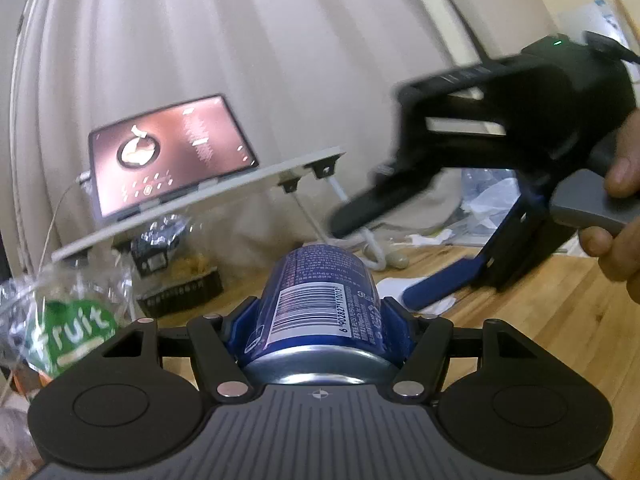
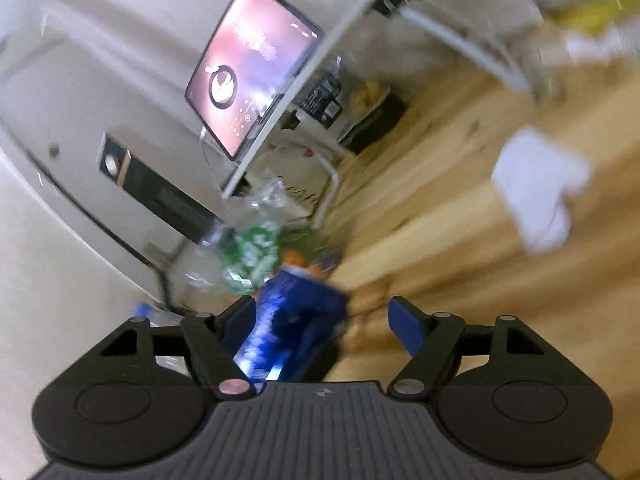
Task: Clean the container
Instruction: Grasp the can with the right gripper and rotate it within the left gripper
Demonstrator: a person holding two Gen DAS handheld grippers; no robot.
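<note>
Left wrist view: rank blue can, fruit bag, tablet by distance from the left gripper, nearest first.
1. Blue can: between the left gripper's jaws, gripped.
2. Fruit bag: low on the left, just beyond the gripper.
3. Tablet: propped on the white stand, upper left, by the curtain.

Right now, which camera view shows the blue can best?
The left wrist view. There the can is sharp, held between the left gripper pads, with its barcode readable. In the right wrist view the can is only a blurred blue shape near the open right gripper.
</note>
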